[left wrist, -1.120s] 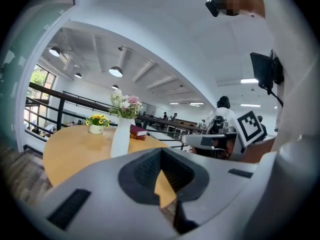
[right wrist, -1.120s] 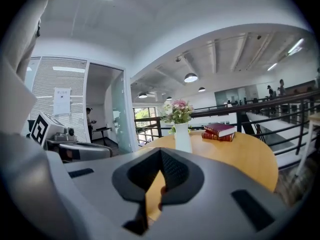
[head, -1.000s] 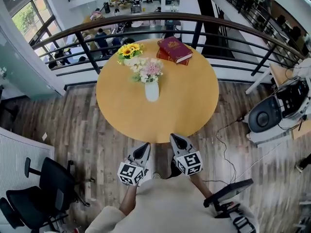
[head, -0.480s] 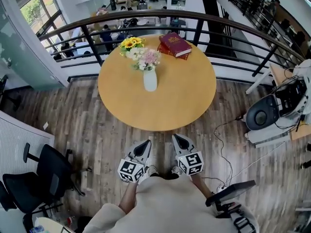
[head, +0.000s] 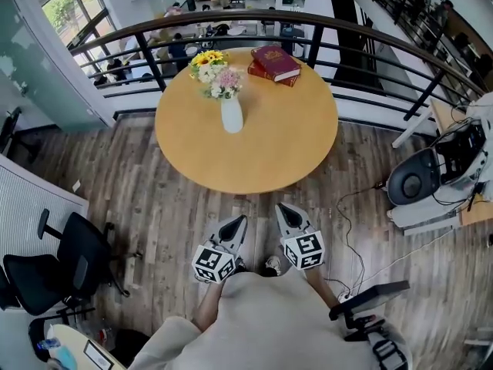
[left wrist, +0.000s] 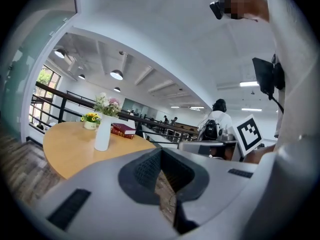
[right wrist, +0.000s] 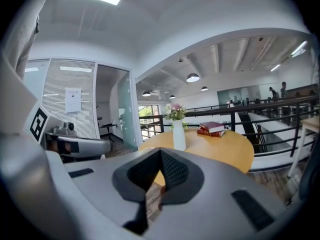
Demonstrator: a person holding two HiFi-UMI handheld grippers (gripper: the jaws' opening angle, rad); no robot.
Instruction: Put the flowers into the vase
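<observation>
A white vase (head: pixel 231 116) stands on the round wooden table (head: pixel 262 145), left of its middle, with pink and white flowers (head: pixel 220 83) in it. Both gripper views show the vase (left wrist: pixel 102 132) (right wrist: pixel 178 134) and its flowers (left wrist: pixel 108 104) (right wrist: pixel 175 111) well ahead. My left gripper (head: pixel 239 221) (left wrist: pixel 161 158) and right gripper (head: pixel 283 208) (right wrist: pixel 160 156) hang side by side over the wooden floor, short of the table's near edge. Each has its jaws shut with nothing between them.
A small pot of sunflowers (head: pixel 206 58) and two stacked red books (head: pixel 274 62) sit at the table's far side by a black railing (head: pixel 370 48). A black office chair (head: pixel 58 268) stands at the left. A grey machine (head: pixel 427 179) with cables stands at the right.
Both grippers have drawn back from the table's near edge, and more floor shows between them and the table. The vase and flowers have not moved on the table.
</observation>
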